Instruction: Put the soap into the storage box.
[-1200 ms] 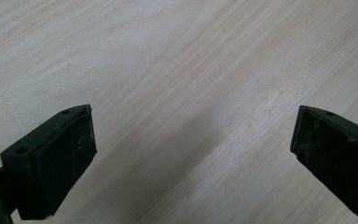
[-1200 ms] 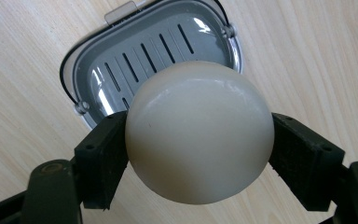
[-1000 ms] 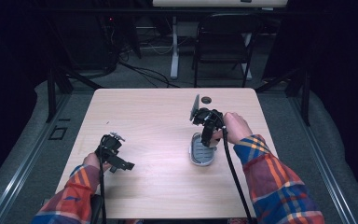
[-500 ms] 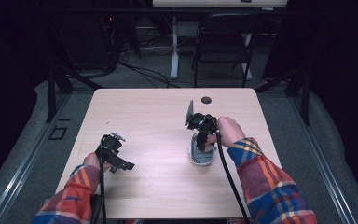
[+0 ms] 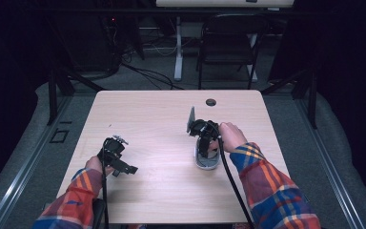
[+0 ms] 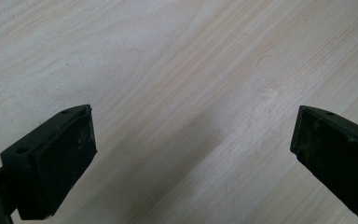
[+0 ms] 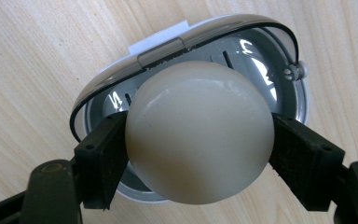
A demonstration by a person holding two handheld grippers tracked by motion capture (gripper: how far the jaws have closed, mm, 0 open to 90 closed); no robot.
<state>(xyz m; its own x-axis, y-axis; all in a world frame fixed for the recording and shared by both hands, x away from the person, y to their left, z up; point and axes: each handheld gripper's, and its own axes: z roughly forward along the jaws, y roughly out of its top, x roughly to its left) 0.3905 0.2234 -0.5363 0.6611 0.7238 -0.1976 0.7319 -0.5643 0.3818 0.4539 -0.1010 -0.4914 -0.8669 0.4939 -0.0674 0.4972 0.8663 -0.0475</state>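
right gripper point(image 7: 200, 154) — clamps egg point(image 7: 199, 133) (over slicer point(image 7: 279, 60)) | left gripper point(image 6: 193, 154) — wide apart

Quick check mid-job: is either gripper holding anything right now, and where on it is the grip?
The right gripper holds a cream egg by its two opposite sides, just above the open grey egg slicer. The left gripper is open over bare table.

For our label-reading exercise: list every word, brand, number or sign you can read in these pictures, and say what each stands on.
None can be read.
The egg held in the right tongs is plain.
The grey egg slicer beneath it bears no readable print.
The wooden table under the open left tongs is unmarked.
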